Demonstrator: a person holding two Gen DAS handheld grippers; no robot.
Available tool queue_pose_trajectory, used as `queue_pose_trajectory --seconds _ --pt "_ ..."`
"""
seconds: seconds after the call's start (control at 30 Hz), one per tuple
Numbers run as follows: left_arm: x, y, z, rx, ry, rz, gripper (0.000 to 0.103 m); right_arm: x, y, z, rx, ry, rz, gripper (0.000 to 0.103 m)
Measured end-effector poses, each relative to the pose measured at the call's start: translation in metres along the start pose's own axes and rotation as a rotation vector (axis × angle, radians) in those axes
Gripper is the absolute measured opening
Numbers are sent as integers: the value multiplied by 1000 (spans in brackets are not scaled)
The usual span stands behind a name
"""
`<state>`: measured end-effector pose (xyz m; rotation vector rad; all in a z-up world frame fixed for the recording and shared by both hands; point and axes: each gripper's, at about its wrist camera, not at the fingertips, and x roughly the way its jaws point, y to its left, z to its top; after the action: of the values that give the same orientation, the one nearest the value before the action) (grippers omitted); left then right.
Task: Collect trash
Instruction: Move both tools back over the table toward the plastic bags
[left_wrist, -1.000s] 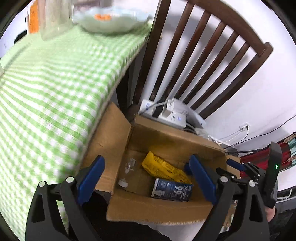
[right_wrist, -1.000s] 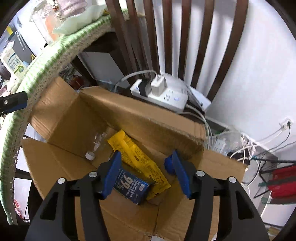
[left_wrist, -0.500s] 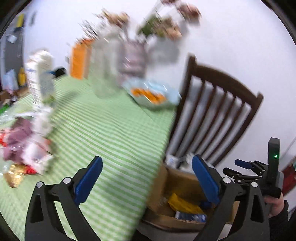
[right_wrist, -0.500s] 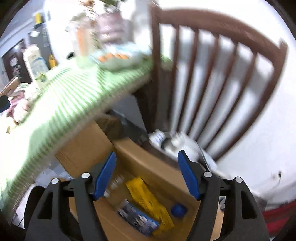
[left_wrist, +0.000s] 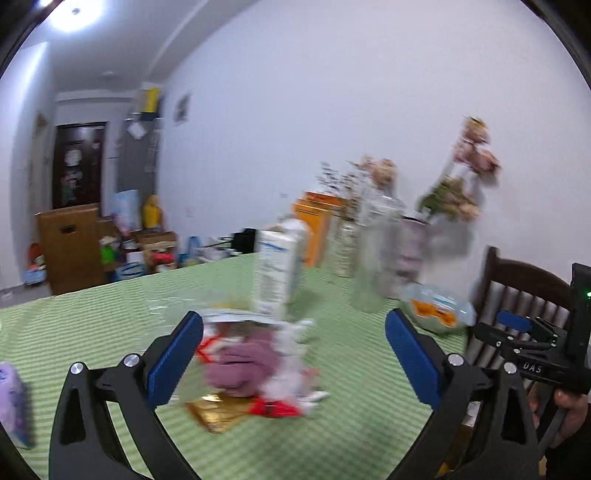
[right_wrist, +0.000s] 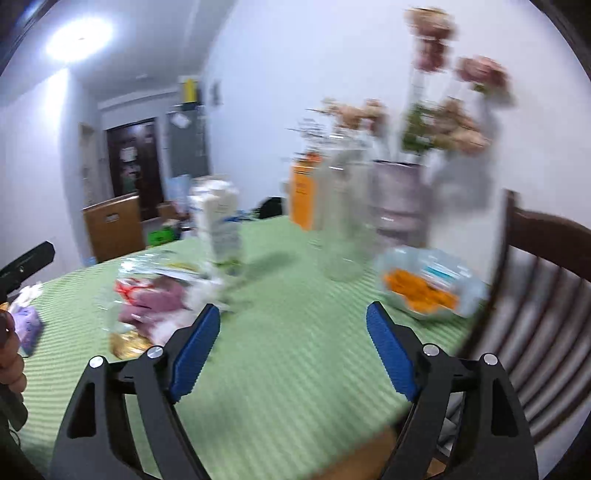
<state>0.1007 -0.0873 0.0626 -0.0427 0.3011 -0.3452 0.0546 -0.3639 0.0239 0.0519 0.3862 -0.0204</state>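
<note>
Trash (left_wrist: 255, 369), a blurred heap of purple, white, red and gold wrappers, lies on the green checked table (left_wrist: 351, 413) toward its left side, well short of the near edge. Left gripper (left_wrist: 293, 354) hangs over it, jaws spread wide with nothing between them. Right gripper (right_wrist: 293, 343), whose jaws have just been opening and are also empty, faces bare cloth near the right edge. Best, I judge, to pinch one wrapper from the heap's near side, clear of the carton (left_wrist: 279, 269) behind it.
</note>
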Motion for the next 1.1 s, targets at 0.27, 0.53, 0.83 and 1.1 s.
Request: queue_pose_trajectory --seconds 0.27,0.53,0.83,1.1 --pt "-13 86 -19 -101 71 162 96 61 82 -2 -40 91 165 84" --pt "-3 123 -42 -133 150 233 96 92 123 -24 -48 191 200 84" --pt "22 131 -56 -145 214 210 96 113 122 -28 20 243 251 84" --pt "40 144 -66 -174 262 219 96 176 99 -21 255 342 267 77"
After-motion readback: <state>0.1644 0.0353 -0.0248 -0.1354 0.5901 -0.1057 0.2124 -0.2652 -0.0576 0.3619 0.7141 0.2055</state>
